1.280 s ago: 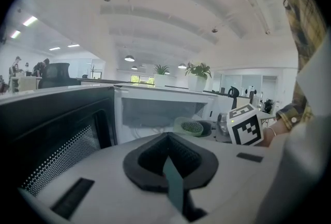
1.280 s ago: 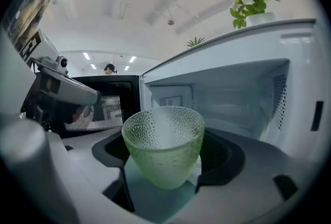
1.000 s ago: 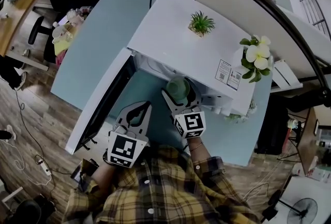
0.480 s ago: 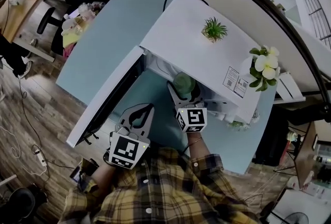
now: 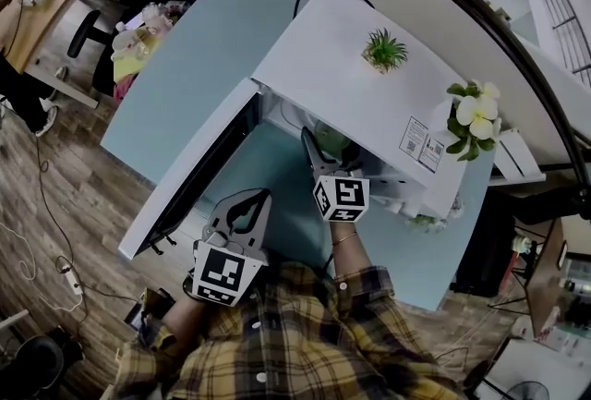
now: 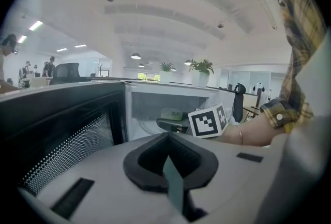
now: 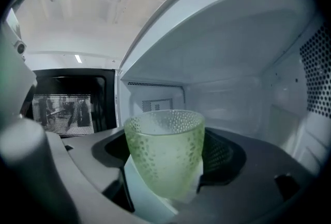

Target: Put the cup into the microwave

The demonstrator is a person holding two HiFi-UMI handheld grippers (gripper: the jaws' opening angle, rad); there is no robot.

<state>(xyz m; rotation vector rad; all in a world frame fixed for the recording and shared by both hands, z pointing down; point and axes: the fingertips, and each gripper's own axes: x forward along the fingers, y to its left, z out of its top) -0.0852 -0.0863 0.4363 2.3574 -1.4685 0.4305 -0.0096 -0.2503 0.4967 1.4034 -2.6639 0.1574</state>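
— Left claw (image 5: 254, 198)?
— Jaws together, nothing held. It sits in front of the microwave (image 5: 369, 66), beside its open door (image 5: 199, 167) and above the pale-blue worktop (image 5: 175, 84). Its own view alone shows the door's dotted mesh.
— Right claw (image 5: 323, 153)?
— Clamped on the cup (image 7: 165, 150): pale green, translucent, pebbled, tapered. The head view shows only a green sliver under the microwave's white top. The right claw view places it inside the cavity, with a perforated wall to its right.

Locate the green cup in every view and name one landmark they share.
Head view: cup centre, at the microwave's mouth, in the right gripper.
Left gripper view: cup centre, inside the microwave, behind the right gripper's cube.
Right gripper view: cup lower centre, between the jaws.
Shared landmark: the open microwave door.
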